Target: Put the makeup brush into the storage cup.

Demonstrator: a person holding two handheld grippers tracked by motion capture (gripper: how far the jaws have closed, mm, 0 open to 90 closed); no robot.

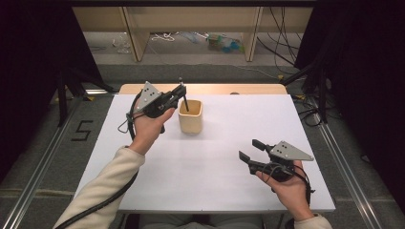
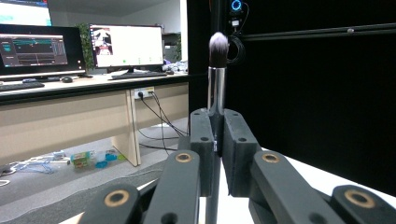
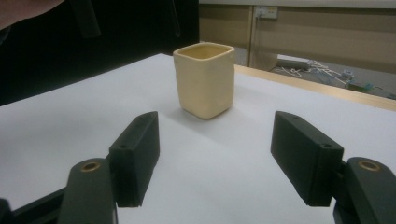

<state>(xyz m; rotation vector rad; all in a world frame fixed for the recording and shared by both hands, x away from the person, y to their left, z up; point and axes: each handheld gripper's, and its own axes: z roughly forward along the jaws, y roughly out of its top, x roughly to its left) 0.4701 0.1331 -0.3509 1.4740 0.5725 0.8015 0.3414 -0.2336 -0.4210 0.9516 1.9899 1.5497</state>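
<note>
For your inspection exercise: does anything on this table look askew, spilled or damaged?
Nothing stands out. The cup stands upright and whole on the table, with no spill. The left gripper holds the brush upright; the right gripper is open.

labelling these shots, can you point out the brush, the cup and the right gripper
brush (image 2: pixel 216 88), left gripper view, on its silver collar below the bristles
cup (image 3: pixel 205 81), right gripper view, on its front wall
right gripper (image 1: pixel 252 149), high view, midway between its open jaw tips
</note>
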